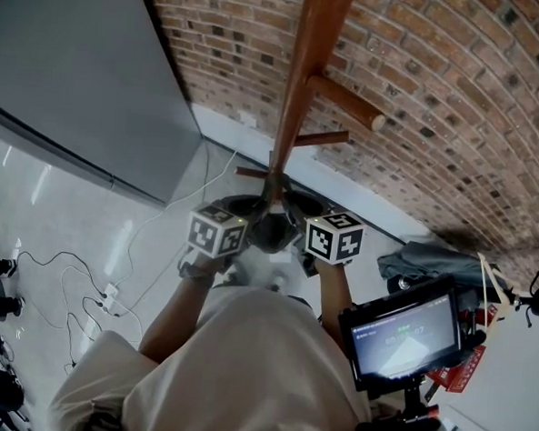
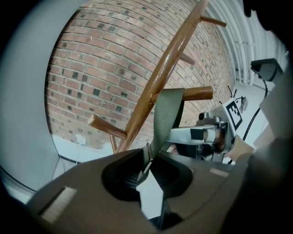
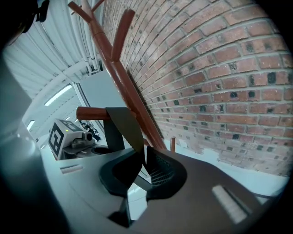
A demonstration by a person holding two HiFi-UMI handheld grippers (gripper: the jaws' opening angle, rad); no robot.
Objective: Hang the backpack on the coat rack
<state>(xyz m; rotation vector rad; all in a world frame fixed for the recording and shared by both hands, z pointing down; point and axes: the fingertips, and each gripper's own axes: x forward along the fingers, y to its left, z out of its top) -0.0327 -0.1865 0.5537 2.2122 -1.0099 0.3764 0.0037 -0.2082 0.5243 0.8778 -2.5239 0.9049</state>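
A wooden coat rack [image 1: 300, 84] stands against the brick wall, with pegs [image 1: 349, 101] jutting out. The dark backpack [image 1: 270, 228] hangs low at the pole between both grippers. Its olive strap [image 2: 167, 114] is looped over a peg [image 2: 194, 93] and runs down into my left gripper [image 2: 149, 162], which is shut on it. In the right gripper view the same strap [image 3: 123, 123] drapes over the peg [image 3: 89, 112] and ends between the jaws of my right gripper [image 3: 143, 157]. It lies against one pad, with a slim gap to the other. Both grippers flank the pole in the head view: left gripper [image 1: 237, 219], right gripper [image 1: 310, 223].
A brick wall [image 1: 440, 102] rises behind the rack and a grey panel [image 1: 78, 71] stands at the left. Cables and a power strip [image 1: 110, 296] lie on the floor. A small monitor on a stand [image 1: 406, 332] and a grey cloth [image 1: 431, 261] are at the right.
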